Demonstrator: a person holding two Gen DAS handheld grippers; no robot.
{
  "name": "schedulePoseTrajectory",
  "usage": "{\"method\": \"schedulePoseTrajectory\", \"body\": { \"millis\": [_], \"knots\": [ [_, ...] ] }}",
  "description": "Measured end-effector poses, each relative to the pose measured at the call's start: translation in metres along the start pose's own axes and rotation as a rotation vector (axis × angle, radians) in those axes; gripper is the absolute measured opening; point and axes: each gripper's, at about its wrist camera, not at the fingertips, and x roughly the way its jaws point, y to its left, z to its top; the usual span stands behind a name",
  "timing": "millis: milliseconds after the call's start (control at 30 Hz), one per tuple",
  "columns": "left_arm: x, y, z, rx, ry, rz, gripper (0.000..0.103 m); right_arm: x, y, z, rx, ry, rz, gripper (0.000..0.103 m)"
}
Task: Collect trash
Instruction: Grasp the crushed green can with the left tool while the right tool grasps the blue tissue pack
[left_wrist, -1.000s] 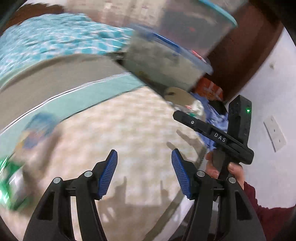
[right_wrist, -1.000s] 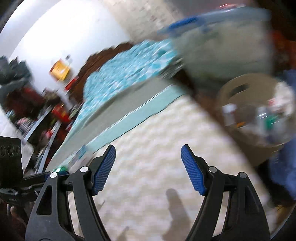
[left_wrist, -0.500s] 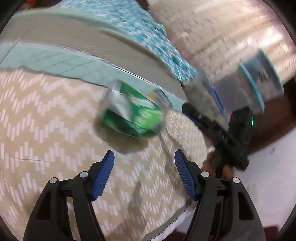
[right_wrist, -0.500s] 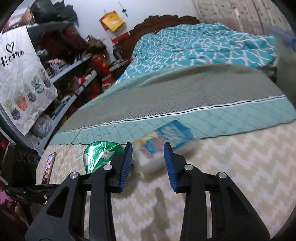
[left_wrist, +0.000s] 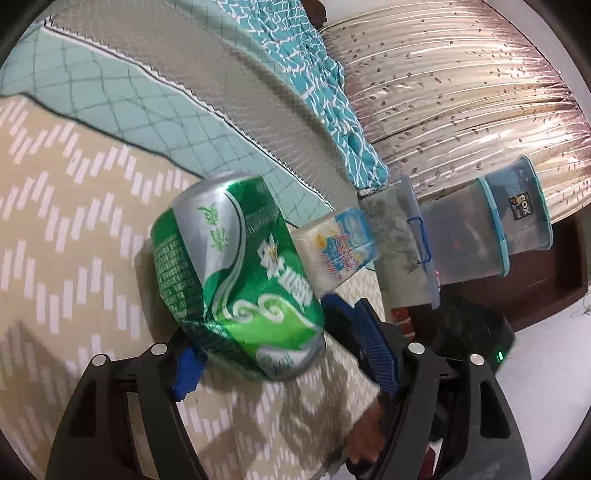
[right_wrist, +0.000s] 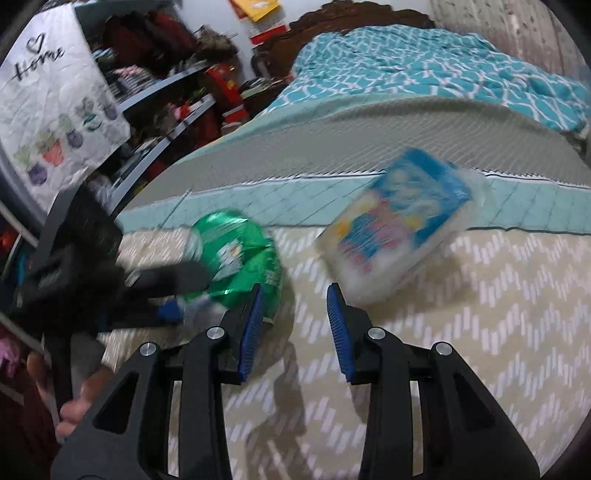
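1. Left wrist view: dented green soda can (left_wrist: 236, 273) lay on its side on the chevron-patterned bed cover (left_wrist: 74, 236), straight ahead of the left tongs (left_wrist: 284, 354). Its long axis ran slantwise, base end nearest and lying between the two blue pads.
2. Left tongs: jaws wide, having just been opening; can between them, left pad (left_wrist: 188, 369) at or against the can, right pad standing off. Not yet a grip.
3. Tissue pack (left_wrist: 338, 249), blue and white: just beyond the can, touching or nearly so; which, could not be told.
4. Right wrist view: right tongs (right_wrist: 295, 325) stood partly open with nothing between the pads. Tissue pack (right_wrist: 399, 225) lay ahead and to their right, long axis slanting up to the right; blurred.
5. Nearer hand: left for the can (right_wrist: 236, 258), right for the pack.
6. Obstruction, judged: right tongs' left finger close beside the can, left tongs (right_wrist: 173, 291) crowding the same spot; collision possible.
7. Surroundings: stacked plastic storage boxes (left_wrist: 476, 240) beyond the bed, clear of both reaches.
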Motion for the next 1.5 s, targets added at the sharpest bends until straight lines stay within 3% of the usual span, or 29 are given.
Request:
{"method": "schedulePoseTrajectory", "body": {
  "millis": [67, 267, 333, 500, 667, 700, 733, 833, 967, 1067, 1133, 1233, 1333, 1500],
  "knots": [
    [0.001, 0.003, 0.001, 0.001, 0.003, 0.003, 0.05, -0.006, -0.005, -0.003, 0.026, -0.008, 0.009, 0.039],
    [0.002, 0.017, 0.006, -0.025, 0.006, -0.05, 0.046, -0.036, -0.044, -0.004, 0.191, -0.104, 0.006, 0.04],
    [0.001, 0.018, 0.006, -0.017, 0.004, -0.055, 0.045, -0.041, -0.061, -0.004, 0.258, -0.127, -0.012, 0.057],
    [0.0, 0.017, 0.004, 0.008, -0.003, -0.06, 0.044, -0.037, -0.106, 0.008, 0.4, -0.143, -0.076, 0.068],
    [-0.004, 0.019, 0.003, 0.004, -0.001, -0.062, 0.044, -0.001, -0.121, 0.048, 0.337, -0.102, -0.149, 0.066],
    [-0.006, 0.021, 0.003, 0.0, -0.004, -0.06, 0.044, 0.004, -0.124, 0.052, 0.336, -0.082, -0.156, 0.059],
    [-0.008, 0.023, 0.003, -0.001, -0.008, -0.057, 0.044, 0.01, -0.126, 0.056, 0.348, -0.058, -0.153, 0.052],
    [-0.014, 0.024, 0.002, -0.008, -0.021, -0.049, 0.043, 0.014, -0.116, 0.049, 0.389, -0.004, -0.06, 0.051],
    [-0.016, 0.024, 0.001, -0.014, -0.019, -0.044, 0.043, -0.001, -0.073, 0.015, 0.334, 0.036, 0.079, 0.052],
    [-0.019, 0.021, 0.002, 0.007, -0.016, -0.021, 0.043, -0.018, -0.026, -0.015, 0.153, 0.073, 0.187, 0.054],
    [-0.02, 0.021, 0.002, 0.008, -0.017, -0.015, 0.043, -0.029, -0.007, -0.024, 0.024, 0.064, 0.145, 0.067],
    [-0.021, 0.021, 0.0, 0.002, -0.018, -0.012, 0.043, -0.039, -0.008, -0.022, -0.104, -0.016, -0.055, 0.091],
    [-0.023, 0.019, -0.002, 0.009, -0.02, 0.002, 0.043, -0.026, -0.013, -0.011, -0.17, -0.022, -0.158, 0.093],
    [-0.03, 0.02, -0.005, 0.009, -0.022, 0.012, 0.04, 0.013, -0.01, 0.009, -0.26, 0.066, -0.169, 0.094]
  ]
}}
